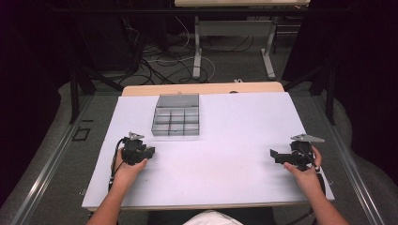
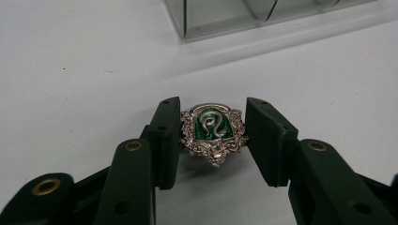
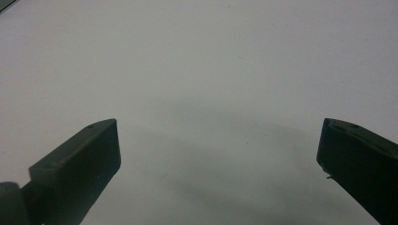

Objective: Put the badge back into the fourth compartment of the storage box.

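A white table (image 1: 225, 140) carries a grey compartment box (image 1: 176, 121) just ahead of the left gripper (image 1: 149, 152), its cells apparently empty. The right gripper (image 3: 218, 140), well off to the side, hangs with jaws spread wide over bare surface. Between the left gripper's jaws sits a silver-and-green crest badge (image 2: 213, 133), touching one pad, the other just clear. The grasp looks unfinished; boxing the badge remains.
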